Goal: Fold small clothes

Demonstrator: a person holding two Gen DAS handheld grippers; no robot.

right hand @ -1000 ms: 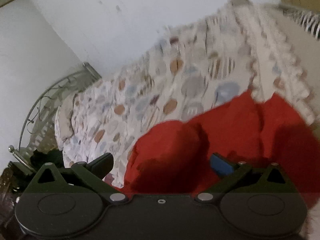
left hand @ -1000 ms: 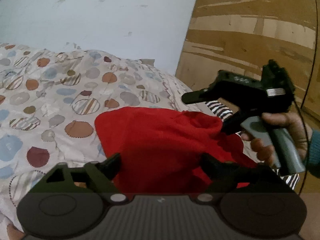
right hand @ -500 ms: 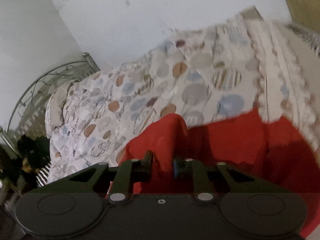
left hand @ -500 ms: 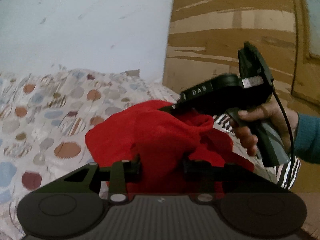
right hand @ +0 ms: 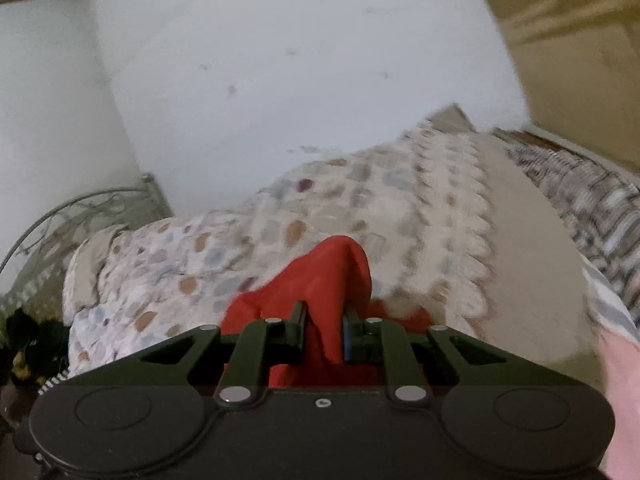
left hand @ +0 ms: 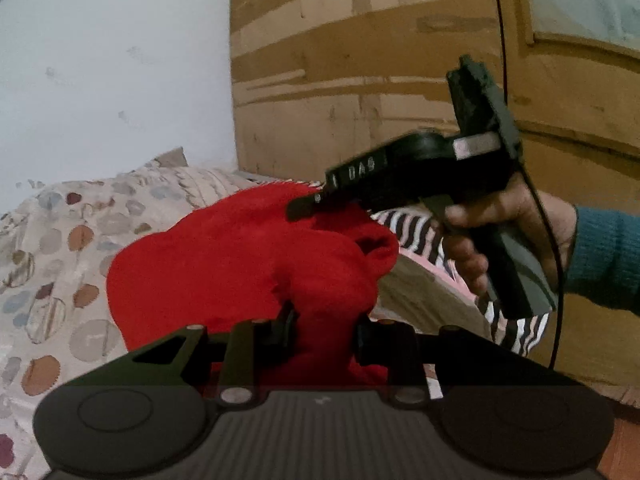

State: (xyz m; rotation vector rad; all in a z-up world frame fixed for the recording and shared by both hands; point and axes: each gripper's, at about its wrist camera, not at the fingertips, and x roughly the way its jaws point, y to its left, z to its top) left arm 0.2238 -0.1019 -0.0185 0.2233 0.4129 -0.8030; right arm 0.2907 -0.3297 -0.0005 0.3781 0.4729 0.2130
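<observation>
A small red fleece garment (left hand: 224,264) is lifted off the bed in a bunch. My left gripper (left hand: 325,326) is shut on its near edge. My right gripper (right hand: 324,330) is shut on another edge of the red garment (right hand: 332,272), which rises in a peak between its fingers. In the left wrist view the right gripper (left hand: 308,206) comes in from the right, held by a hand, its fingers pinching the garment's top far edge. The rest of the cloth hangs slack between the two grips.
A bedspread with coloured spots (left hand: 48,248) covers the bed (right hand: 280,224). A black and white striped cloth (left hand: 412,228) lies at the bed's right side. A cardboard panel (left hand: 360,80) and a white wall (right hand: 280,60) stand behind. A metal headboard (right hand: 80,208) is at far left.
Both grippers went from open to shut on the red garment and lifted it up off the bedspread. The cloth now bunches and hangs between them.
</observation>
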